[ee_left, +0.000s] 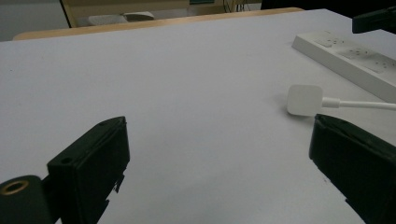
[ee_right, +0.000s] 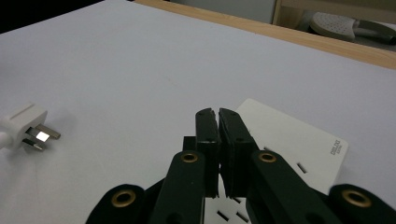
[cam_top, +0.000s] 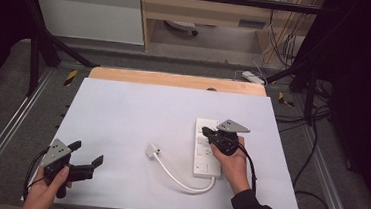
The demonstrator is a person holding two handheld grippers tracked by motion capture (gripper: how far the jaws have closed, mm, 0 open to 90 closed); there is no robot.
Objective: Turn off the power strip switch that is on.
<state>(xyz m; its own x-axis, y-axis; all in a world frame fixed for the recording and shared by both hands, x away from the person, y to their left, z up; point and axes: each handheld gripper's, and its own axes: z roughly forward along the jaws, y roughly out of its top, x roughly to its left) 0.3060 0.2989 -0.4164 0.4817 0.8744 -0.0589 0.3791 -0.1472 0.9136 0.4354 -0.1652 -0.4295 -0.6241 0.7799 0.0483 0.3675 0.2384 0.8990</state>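
While the left gripper [cam_top: 88, 159] waits at the near left with its jaws spread wide and empty, the white plug [cam_top: 153, 150] lies loose on the table [cam_top: 123, 104], not yet picked up. Farther right, the right gripper [cam_top: 206, 132] presses its clenched, empty jaws over the power strip [cam_top: 202, 161], probably steadying it.

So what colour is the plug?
White, with bare metal prongs; the plug shows best in the right gripper view.

Left gripper [ee_left: 219, 158] hangs low over the white table [ee_left: 187, 74], its 2 jaws wide apart; the plug [ee_left: 304, 100] lies just beyond the right-hand jaw, power strip [ee_left: 345, 57] behind it.
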